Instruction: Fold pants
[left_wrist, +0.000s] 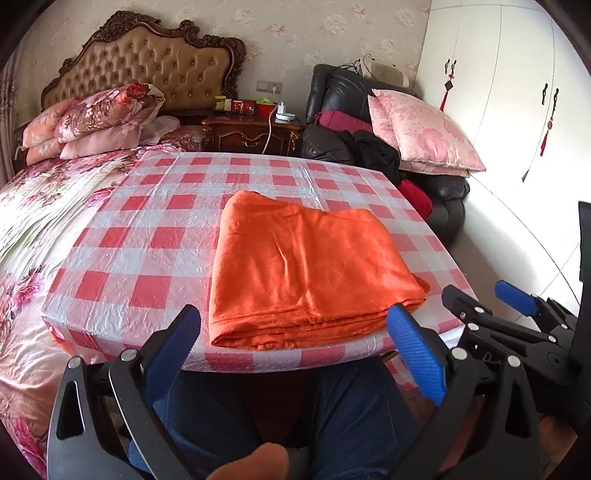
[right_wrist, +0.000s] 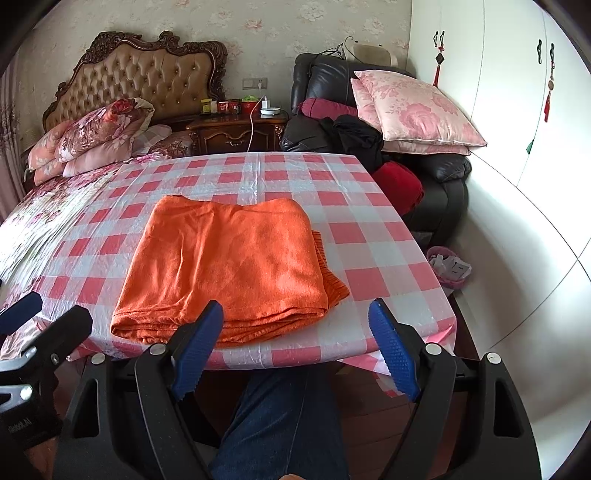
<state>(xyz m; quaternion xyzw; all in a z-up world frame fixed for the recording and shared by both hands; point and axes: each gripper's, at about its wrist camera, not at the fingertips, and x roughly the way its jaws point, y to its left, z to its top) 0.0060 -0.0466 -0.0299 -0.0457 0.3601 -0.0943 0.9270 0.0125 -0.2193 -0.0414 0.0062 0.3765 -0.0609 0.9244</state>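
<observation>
Orange pants (left_wrist: 310, 273) lie folded into a thick rectangle near the front edge of a table with a red and white checked cloth (left_wrist: 155, 236). They also show in the right wrist view (right_wrist: 225, 266), with a ribbed edge sticking out at the right. My left gripper (left_wrist: 295, 321) is open and empty, held just off the table's front edge before the pants. My right gripper (right_wrist: 295, 310) is open and empty, also at the front edge, apart from the pants. The right gripper shows in the left wrist view (left_wrist: 491, 295).
A bed with floral covers (left_wrist: 33, 229) stands left of the table. A nightstand (left_wrist: 251, 133) and a black armchair with pink pillows (left_wrist: 424, 136) stand behind. A white wardrobe (left_wrist: 517, 110) is right. A pink basket (right_wrist: 448, 271) sits on the floor. The person's jeans-clad legs (right_wrist: 284, 417) are below the table edge.
</observation>
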